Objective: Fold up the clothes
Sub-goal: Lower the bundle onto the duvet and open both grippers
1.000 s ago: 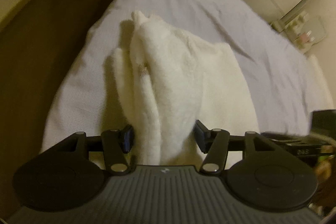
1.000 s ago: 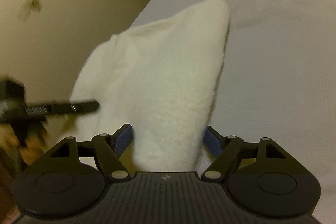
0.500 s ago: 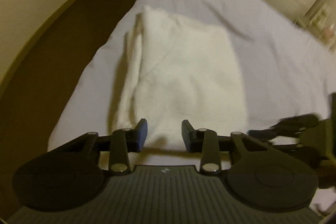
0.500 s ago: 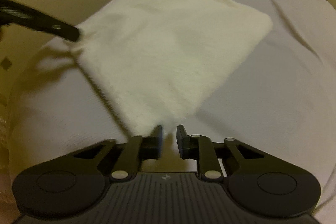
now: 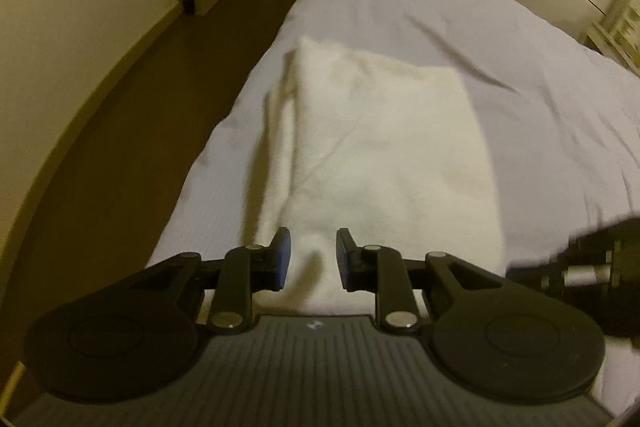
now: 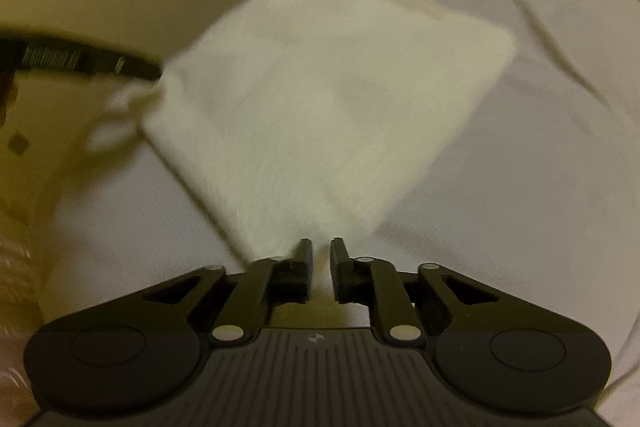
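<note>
Compared with a second ago: white fleecy garment [image 5: 384, 155] no longer bunched up and hanging between wide-spread jaws, now laid out flat as a folded rectangle on the pale bed sheet [image 5: 520, 67]. Left gripper [image 5: 313, 255] narrowed, jaws closing, near edge of the garment between the blue pads [image 5: 283, 255]; pad contact with the fabric impossible to tell. Garment stretching from there toward 12 o'clock, with a loose strip along its 9 o'clock side. Right gripper [image 6: 321, 269] narrowed to a slim gap, now opening slightly, the garment's near corner [image 6: 316, 223] between the fingertips; firm pinch uncertain. Cloth fanning out toward 12 o'clock, left gripper touching its corner at 9 o'clock.
</note>
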